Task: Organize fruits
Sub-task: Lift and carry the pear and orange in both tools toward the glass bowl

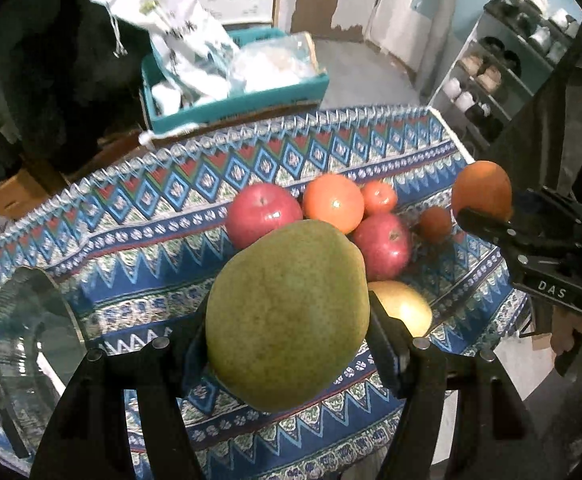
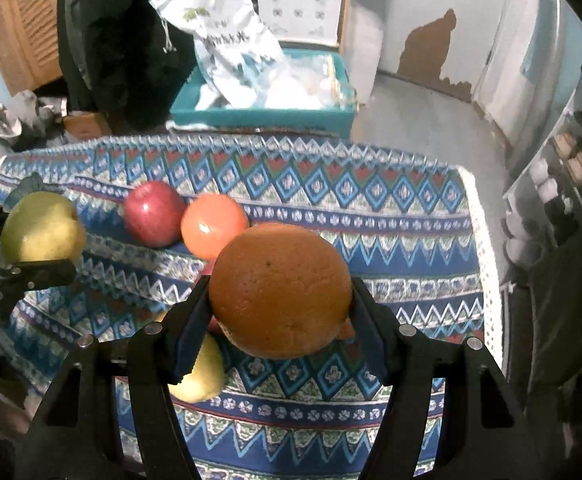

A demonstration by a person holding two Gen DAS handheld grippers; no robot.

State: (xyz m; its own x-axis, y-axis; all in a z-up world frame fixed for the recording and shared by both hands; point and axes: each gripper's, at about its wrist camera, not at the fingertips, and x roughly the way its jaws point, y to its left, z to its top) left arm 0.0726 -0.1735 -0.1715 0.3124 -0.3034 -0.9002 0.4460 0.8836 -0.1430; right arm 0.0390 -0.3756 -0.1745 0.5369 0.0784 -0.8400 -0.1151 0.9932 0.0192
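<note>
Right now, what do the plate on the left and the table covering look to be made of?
The plate looks like clear glass, glossy: the pattern shows through it and its ribbed rim catches light. The table covering looks like woven fabric, matte, with printed or woven geometric bands and a pale fringed edge; which of the two I cannot tell.

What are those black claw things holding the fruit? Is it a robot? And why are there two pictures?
It's not a robot. A person holds a grabbing tool in each hand, and each tool has a little camera looking along its two jaws, so you get one picture per hand.

In the left hand's picture, the left gripper squeezes a big green pear. In the right hand's picture, the right gripper squeezes an orange. Each camera can also see the other tool off to the side.

Below them is a table with a patterned cloth. On it lie red apples, more orange fruit and a yellow fruit. A glass plate sits at the left.
</note>
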